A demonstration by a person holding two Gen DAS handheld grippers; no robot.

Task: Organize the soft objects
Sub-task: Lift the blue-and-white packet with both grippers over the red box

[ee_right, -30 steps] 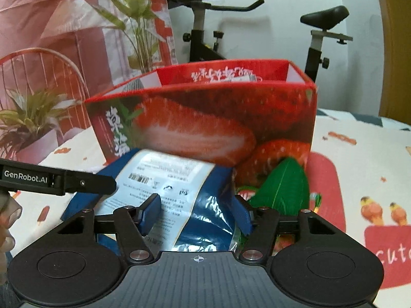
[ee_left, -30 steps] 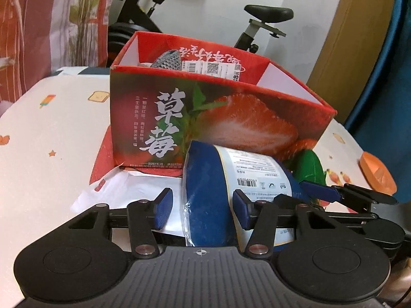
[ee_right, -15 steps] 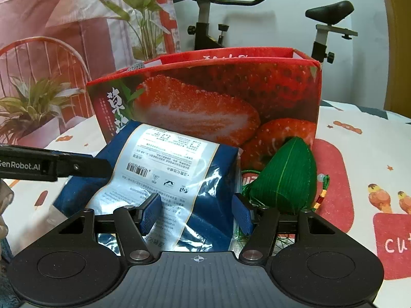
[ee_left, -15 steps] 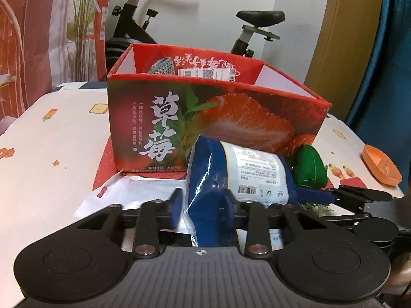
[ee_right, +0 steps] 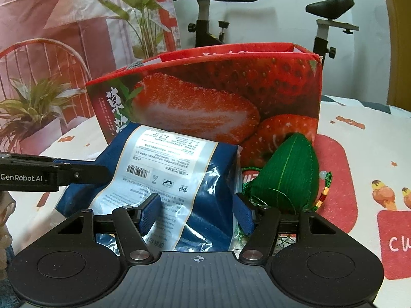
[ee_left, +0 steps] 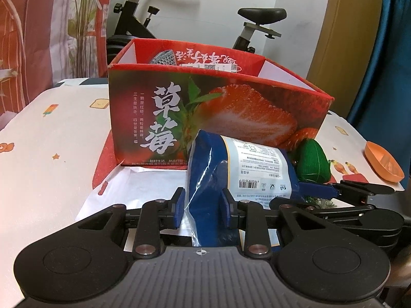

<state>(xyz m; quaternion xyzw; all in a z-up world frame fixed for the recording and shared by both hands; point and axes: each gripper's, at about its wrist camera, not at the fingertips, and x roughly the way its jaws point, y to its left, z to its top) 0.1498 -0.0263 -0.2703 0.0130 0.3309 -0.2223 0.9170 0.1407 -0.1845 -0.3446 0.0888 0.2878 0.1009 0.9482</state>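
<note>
**Both claws on 1 slippery pack**

The blue pack (ee_left: 205, 179) stands propped in front of the strawberry box (ee_left: 218, 118), off the table (ee_left: 51, 138) at its near end, with the green pouch (ee_right: 285, 174) just beside it on the right. The left claw (ee_left: 203, 206) is narrow, its 2 pads pinching the pack's left edge so the film bulges between them. The right claw (ee_right: 197, 211) sits about half wide across the pack's right end. Its left pad presses the label face. The right pad lies along the pack's side, so it looks like a grip, though how firm is hard to tell.

The step in hand, as I judge it, is lifting the pack up and over the box wall, where other items already lie inside.

Risks from here:
- The film is glossy and loose. A pinch on film alone could slide off once the weight hangs from it.
- With 2 claws on 1 soft pack, pulling apart or rising unevenly could twist or tear it.
- The pouch's tassel threads lie close to the right claw's right finger and could snag and drag along.
- The box wall is tall. A low carry could catch the rim and tip the box.
</note>
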